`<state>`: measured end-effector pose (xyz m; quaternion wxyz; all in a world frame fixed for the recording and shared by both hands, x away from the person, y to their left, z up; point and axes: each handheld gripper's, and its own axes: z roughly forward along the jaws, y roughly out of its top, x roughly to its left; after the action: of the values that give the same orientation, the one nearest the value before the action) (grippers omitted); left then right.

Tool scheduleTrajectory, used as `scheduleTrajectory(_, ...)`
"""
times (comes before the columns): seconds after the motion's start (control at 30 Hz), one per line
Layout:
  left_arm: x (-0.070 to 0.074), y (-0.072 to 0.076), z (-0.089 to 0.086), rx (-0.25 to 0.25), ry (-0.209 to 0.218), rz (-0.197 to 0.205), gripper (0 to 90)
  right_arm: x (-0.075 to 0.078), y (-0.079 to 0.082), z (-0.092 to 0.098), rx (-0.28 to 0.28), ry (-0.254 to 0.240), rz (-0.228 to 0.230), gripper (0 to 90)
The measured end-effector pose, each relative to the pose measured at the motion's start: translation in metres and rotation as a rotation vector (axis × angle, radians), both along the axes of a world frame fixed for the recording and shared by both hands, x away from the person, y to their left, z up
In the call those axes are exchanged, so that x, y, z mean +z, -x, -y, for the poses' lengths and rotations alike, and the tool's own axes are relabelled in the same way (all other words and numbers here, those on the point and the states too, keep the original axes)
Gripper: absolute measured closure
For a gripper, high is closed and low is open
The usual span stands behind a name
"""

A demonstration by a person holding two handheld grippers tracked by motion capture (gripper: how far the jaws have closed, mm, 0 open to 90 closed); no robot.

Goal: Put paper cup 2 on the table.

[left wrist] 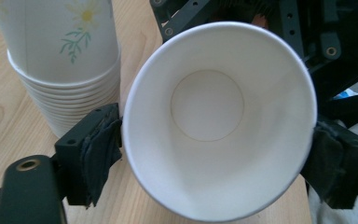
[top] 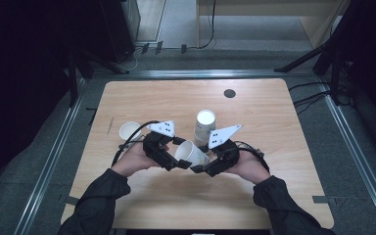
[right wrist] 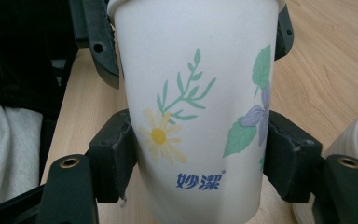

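A white paper cup [top: 191, 152] printed with flowers hangs sideways just above the table, held between both grippers. My left gripper [top: 178, 157] has its pads on opposite sides of the rim. In the left gripper view the cup's mouth [left wrist: 214, 116] faces the camera, squeezed slightly oval between the pads [left wrist: 100, 149]. My right gripper [top: 204, 164] is shut on the cup's lower body. In the right gripper view its pads [right wrist: 116, 149] press both sides of the flowered wall [right wrist: 200, 93].
A stack of nested paper cups [top: 204, 126] stands upside down just behind the held cup. A single upright cup [top: 129, 131] sits to the left of my left hand. A black disc [top: 229, 93] is set into the wooden table [top: 274, 196] near its far edge.
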<state>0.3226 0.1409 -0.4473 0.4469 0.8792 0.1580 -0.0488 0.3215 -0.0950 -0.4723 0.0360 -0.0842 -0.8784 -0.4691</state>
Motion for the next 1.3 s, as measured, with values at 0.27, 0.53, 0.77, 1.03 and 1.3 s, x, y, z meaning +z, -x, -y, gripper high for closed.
scheduleTrajectory(0.27,0.001,0.001,-0.001,-0.02,-0.008,0.01,23.5,-0.001,0.0,-0.001,0.0,0.001,-0.005,33.5)
scheduleTrajectory(0.53,0.003,0.002,-0.002,-0.022,-0.009,0.013,25.7,-0.001,0.001,-0.002,0.0,0.003,-0.012,32.8)
scheduleTrajectory(0.77,0.008,-0.001,-0.011,-0.005,-0.015,0.027,26.4,-0.002,0.001,-0.002,-0.012,0.009,-0.004,24.8)
scheduleTrajectory(1.03,0.016,-0.002,-0.023,0.012,-0.041,0.046,26.0,-0.006,0.001,0.001,-0.067,0.031,0.015,22.1)
scheduleTrajectory(1.3,0.016,-0.001,-0.029,0.0,-0.124,0.05,26.0,-0.007,0.002,0.003,-0.079,0.043,0.033,21.2)
